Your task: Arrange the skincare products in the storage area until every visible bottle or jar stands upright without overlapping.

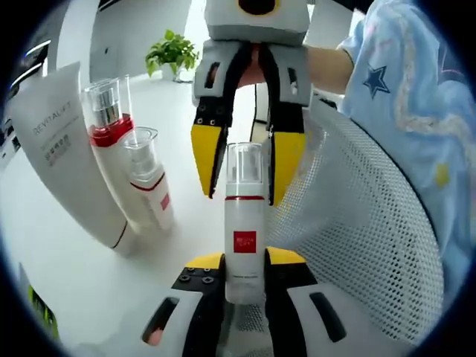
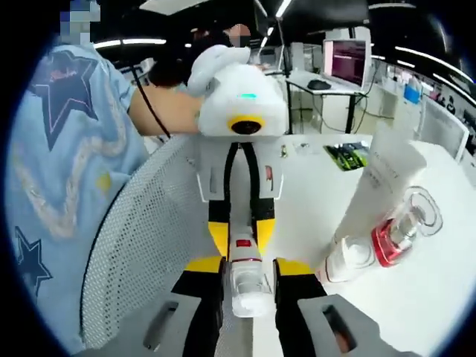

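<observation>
Slim clear plastic bottle w/ red square label stands upright on the white counter, just left of the white mesh basket. Left tongs clamped on its base; right tongs clamped at its clear cap. Probably light, stiff, slick-walled, so hold at the labelled body, not the cap, which may pop off. Far left: white squeeze tube and two red-banded pump bottles, upright.

Left gripper and right gripper faced each other, tips nearly meeting, both sets of yellow-tipped jaws closed from opposite sides on one slim clear-capped bottle. Bare forearm behind the right gripper.
</observation>
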A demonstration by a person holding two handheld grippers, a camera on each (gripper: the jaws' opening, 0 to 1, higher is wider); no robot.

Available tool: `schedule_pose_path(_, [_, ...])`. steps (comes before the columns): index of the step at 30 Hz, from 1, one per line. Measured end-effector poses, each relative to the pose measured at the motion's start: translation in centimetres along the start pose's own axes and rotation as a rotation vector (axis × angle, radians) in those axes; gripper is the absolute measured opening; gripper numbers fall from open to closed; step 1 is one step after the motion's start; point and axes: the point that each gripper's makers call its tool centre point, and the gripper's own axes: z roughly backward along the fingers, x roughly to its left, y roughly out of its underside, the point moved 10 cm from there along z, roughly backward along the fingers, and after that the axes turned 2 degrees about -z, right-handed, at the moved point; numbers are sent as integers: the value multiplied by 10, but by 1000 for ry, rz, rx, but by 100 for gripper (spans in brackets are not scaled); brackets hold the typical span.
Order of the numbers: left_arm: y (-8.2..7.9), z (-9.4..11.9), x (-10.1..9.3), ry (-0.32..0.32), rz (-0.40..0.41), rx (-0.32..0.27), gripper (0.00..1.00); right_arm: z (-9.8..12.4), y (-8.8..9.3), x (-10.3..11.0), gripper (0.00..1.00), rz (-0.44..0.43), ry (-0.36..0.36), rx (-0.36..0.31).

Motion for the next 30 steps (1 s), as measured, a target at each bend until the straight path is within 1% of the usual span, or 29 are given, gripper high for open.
schedule_pose_path(1, [0, 1, 0, -8, 1, -2, 21, 4, 2, -1, 28, -26, 6, -21])
schedule_pose_path(3, [0, 4, 1, -16, 5, -13, 21, 15, 8, -5, 31, -85, 32, -68])
schedule_pose_path(5, [-2, 6, 3, -32, 13, -32, 21, 22, 13, -8, 28, -126, 58, -88])
schedule_pose_path(6, [-3, 8, 5, -39, 20, -44, 21, 26, 17, -10, 27, -158, 68, -110])
schedule_pose_path(7, [-3, 9, 5, -46, 22, -52, 21, 27, 19, -10, 25, -182, 67, -117])
schedule_pose_path(11, [-5, 11, 8, -58, 38, -89, 21, 22, 29, -11, 20, -254, 37, -146])
schedule_pose_path(14, [-6, 13, 10, -82, 44, -110, 21, 14, 32, -9, 22, -359, 19, -174])
schedule_pose_path(17, [-8, 18, 11, -126, 34, -128, 21, 7, 27, -9, 23, -457, 40, -229])
schedule_pose_path(18, [-8, 19, 11, -139, 30, -133, 21, 6, 25, -9, 23, -482, 45, -252])
schedule_pose_path(19, [-8, 19, 11, -144, 26, -134, 21, 6, 24, -9, 23, -491, 46, -261])
schedule_pose_path(20, [-9, 20, 11, -154, 18, -139, 21, 3, 19, -9, 22, -574, 52, -296])
schedule_pose_path(21, [-9, 20, 12, -169, 17, -140, 21, 2, 18, -9, 22, -612, 53, -314])
schedule_pose_path(22, [-9, 21, 13, -179, 17, -139, 21, 1, 15, -10, 20, -678, 52, -345])
schedule_pose_path(23, [-9, 21, 14, -186, 17, -138, 21, 1, 14, -10, 18, -700, 54, -355])
schedule_pose_path(24, [-9, 22, 15, -198, 18, -137, 21, 0, 13, -11, 15, -750, 57, -395])
schedule_pose_path(26, [-10, 22, 15, -215, 18, -136, 22, -3, 12, -12, 14, -827, 75, -425])
schedule_pose_path(27, [-10, 23, 15, -221, 16, -137, 22, -4, 12, -12, 15, -834, 86, -433])
schedule_pose_path(29, [-10, 21, 15, -228, 13, -132, 22, -6, 12, -11, 14, -875, 121, -438])
schedule_pose_path(30, [-10, 20, 15, -240, 4, -117, 22, -7, 11, -10, 14, -884, 129, -448])
